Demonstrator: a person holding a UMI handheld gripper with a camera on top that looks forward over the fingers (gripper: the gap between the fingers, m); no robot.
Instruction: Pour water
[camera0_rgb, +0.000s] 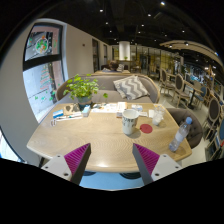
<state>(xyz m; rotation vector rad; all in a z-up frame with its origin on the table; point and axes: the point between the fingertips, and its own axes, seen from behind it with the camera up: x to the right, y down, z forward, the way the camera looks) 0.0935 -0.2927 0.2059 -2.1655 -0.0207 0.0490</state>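
Gripper (112, 160) fingers spread wide, nothing between them, hovering off the near edge of the table (100, 145). Pads (75, 158) clean, no contact with anything.

Beyond the fingers, mid-table: cup (130, 122), upright, patterned, looks like the pour target. Just right of it a small red thing (147, 128), can't tell what. Farther right near the table edge: bottle (181, 134), clear with blue cap, upright, probably the water source. Far left: plant (81, 89) and papers (66, 115).

Risks, my guess: bottle stands close to the right edge, so a skewed approach could knock it off. Cap looks on; pouring won't work until it's off. Smooth round bottle may slip or rotate in a two-finger pinch. Cup looks light, so bumping it with the bottle neck could tip it, spilling toward the papers.
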